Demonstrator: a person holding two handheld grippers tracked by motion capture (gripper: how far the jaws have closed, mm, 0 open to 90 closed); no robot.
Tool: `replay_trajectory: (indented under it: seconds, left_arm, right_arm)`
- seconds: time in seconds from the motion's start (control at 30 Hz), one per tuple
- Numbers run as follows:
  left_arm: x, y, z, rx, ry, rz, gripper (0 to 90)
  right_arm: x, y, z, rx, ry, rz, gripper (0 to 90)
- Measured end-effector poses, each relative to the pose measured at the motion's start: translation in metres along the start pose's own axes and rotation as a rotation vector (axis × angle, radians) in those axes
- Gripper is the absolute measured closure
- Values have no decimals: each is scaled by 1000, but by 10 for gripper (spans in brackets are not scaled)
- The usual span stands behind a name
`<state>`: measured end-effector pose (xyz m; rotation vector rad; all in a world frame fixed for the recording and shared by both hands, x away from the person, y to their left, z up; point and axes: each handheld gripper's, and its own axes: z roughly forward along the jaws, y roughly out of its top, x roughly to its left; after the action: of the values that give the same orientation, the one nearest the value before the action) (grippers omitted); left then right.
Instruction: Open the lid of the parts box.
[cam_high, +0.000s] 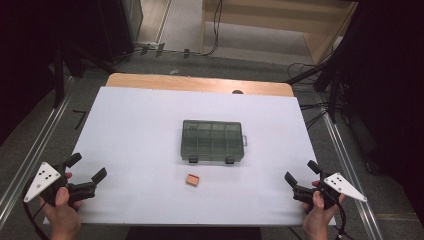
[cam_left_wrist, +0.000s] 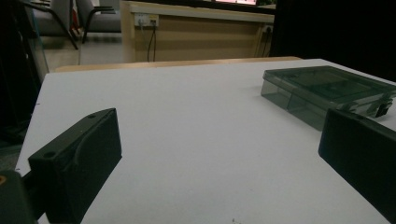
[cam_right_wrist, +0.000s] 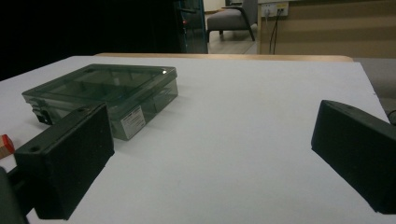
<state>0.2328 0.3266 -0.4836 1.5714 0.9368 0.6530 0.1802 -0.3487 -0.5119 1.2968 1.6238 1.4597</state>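
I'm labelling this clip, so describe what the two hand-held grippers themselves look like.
Both match: the left hand-held gripper and right hand-held gripper are black with two blocky jaws. Each carries a pale grey three-cornered plate with dark dots and trails a black cable.

Open white surface (cam_high: 140, 145) along left, right and far edges. Mid-surface blocked by closed compartment box (cam_high: 212, 141); small orange block (cam_high: 193, 179) just toward near edge, narrow gap between.
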Motion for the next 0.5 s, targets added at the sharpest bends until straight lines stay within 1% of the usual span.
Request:
replay_trajectory:
  seconds: [0.07, 0.13, 0.17, 0.2, 0.23, 0.27, 0.33, 0.37, 0.4, 0.43, 0.5]
  left_arm:
    - [-1, 1, 1, 0, 2, -2, 0]
    - [-5, 5, 4, 14, 19, -14, 0]
    - [-10, 9, 7, 17, 10, -19, 0]
    - [-12, 10, 9, 14, 1, -16, 0]
    - [-12, 10, 9, 14, 1, -16, 0]
    - [-15, 12, 11, 18, -7, -11, 0]
    - [-23, 17, 16, 31, -27, 18, 0]
    - [-25, 19, 18, 32, -25, 24, 0]
    - [-25, 19, 18, 32, -25, 24, 0]
    - [-27, 22, 21, 31, -35, 20, 0]
    - [-28, 24, 22, 32, -37, 16, 0]
  right_arm:
    - [0, 0, 0, 1, 0, 1, 0]
    - [1, 1, -1, 3, 3, -9, 0]
    - [1, 1, -1, 5, 6, -6, 0]
    - [2, 2, -1, 4, 11, 3, 0]
    - [2, 4, -2, -4, 13, 5, 0]
    - [2, 4, -2, -4, 13, 5, 0]
    - [5, 10, -2, -2, 12, -4, 0]
    - [6, 12, -2, -4, 14, -6, 0]
    - [7, 14, -2, -9, 16, -12, 0]
    - [8, 15, -2, -7, 16, -11, 0]
    - [11, 19, -1, 1, 11, -13, 0]
